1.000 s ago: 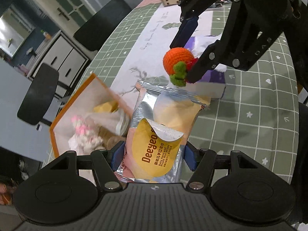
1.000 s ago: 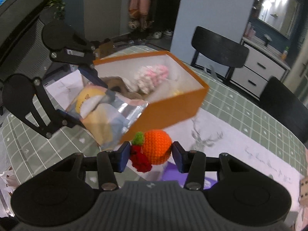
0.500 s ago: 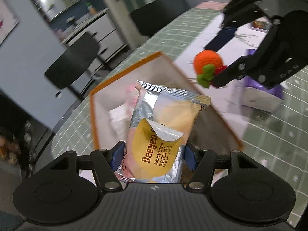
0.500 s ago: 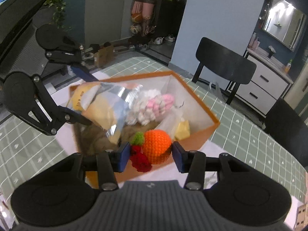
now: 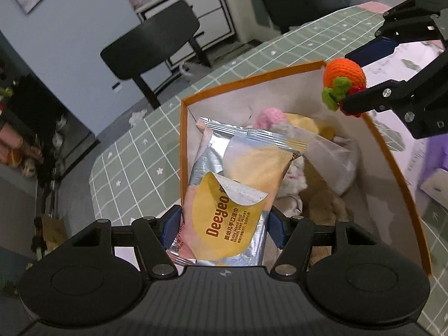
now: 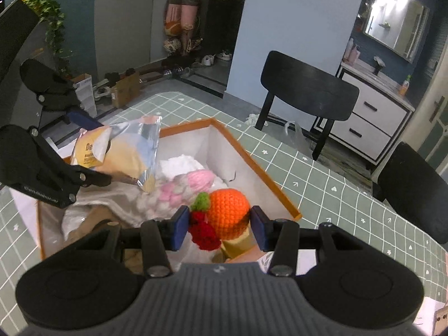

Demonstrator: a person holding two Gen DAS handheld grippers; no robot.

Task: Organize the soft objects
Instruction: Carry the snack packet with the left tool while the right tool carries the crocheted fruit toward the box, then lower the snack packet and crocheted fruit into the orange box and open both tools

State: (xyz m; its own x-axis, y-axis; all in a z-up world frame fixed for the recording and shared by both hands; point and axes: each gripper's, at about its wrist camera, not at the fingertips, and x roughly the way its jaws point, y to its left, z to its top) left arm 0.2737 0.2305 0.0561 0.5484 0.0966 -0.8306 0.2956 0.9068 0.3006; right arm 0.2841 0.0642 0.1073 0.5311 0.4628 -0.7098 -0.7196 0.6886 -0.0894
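Orange rims frame the box (image 6: 280, 193); above its open top we hold both things. Our left gripper (image 5: 222, 224) clamps the wipes pack (image 5: 235, 193) at the box's 9 o'clock side; our right gripper (image 6: 219, 228) squeezes the crocheted orange (image 6: 228, 210) near its 5 o'clock edge. Green checked tablecloth (image 6: 336, 184) surrounds it. Only the left view shows the purple box (image 5: 436, 168) at 3 o'clock; only the right view shows the mirror (image 6: 394, 32).

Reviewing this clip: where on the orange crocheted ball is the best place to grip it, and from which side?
Grip the orange crocheted ball across its round middle, coming from behind with one pad on each flank, as the right gripper does now. The green and red knitted bits on one side are floppy, so the firm rounded body gives the jaws the surer hold.
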